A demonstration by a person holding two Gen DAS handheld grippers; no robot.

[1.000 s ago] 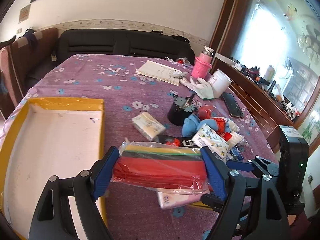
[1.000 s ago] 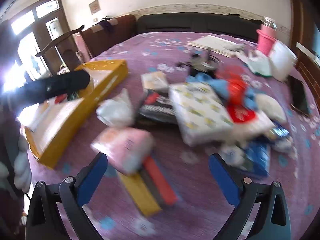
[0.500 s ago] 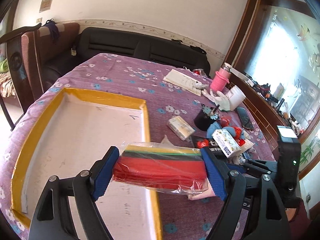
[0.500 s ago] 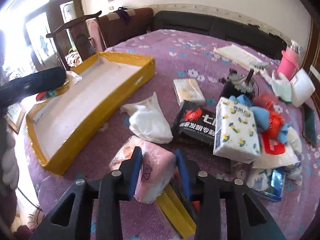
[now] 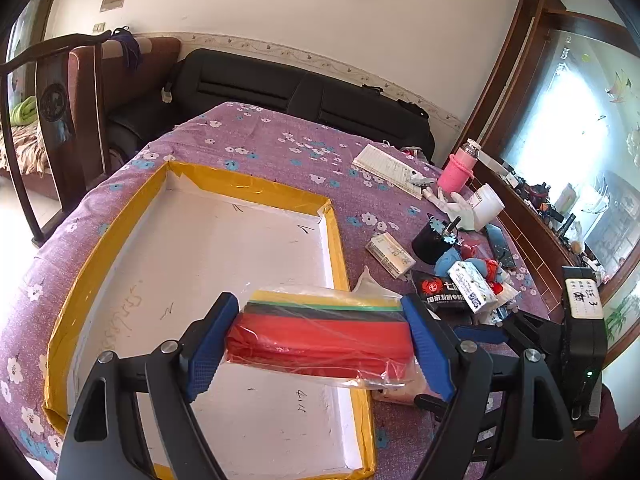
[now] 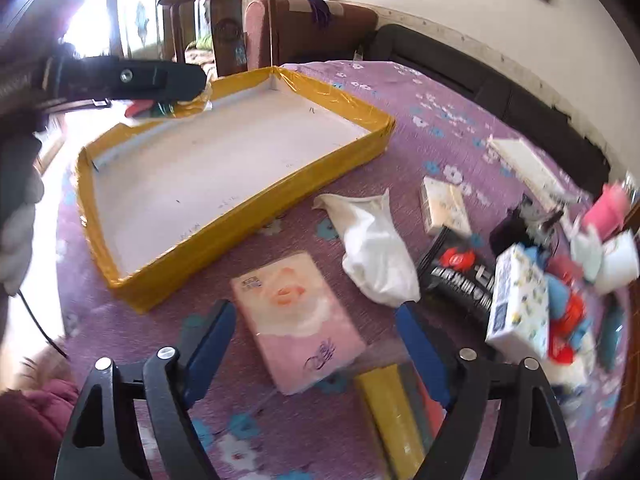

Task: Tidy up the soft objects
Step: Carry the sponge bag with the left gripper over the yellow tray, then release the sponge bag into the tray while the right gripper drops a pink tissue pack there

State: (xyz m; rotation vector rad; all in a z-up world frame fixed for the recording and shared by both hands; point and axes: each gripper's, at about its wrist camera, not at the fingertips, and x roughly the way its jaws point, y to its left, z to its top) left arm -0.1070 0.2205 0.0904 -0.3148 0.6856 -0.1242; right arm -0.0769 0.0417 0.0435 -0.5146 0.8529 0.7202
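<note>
The left claw (image 5: 320, 338) grips a clear plastic pack of coloured cloths (image 5: 320, 332), red on top with black, green and yellow bands, its blue pads pressed on both ends. The pack hangs in the air over the near right side of the yellow-rimmed tray (image 5: 100, 240), whose white floor is bare apart from pen marks. The tray lies toward the left edge of the purple flowered worktop (image 5: 280, 148).

The right claw (image 6: 316, 356) stands wide, holding nothing, above a pink tissue pack (image 6: 298, 320) that lies flat on the worktop just beside the tray's near corner. Below it lies a second pack with yellow, black and red strips (image 6: 394, 416), touching the tissue pack's lower edge. A crumpled white plastic bag (image 6: 374, 248) rests to the right of the pink pack. Further toward the right edge of the worktop sit a black packet with a red crab (image 6: 460, 272), a white patterned tissue box (image 6: 518, 304) leaning on a heap of blue and red soft things (image 6: 564, 300), and a small pale tissue pack (image 6: 446, 204). That side is blurred.
</note>
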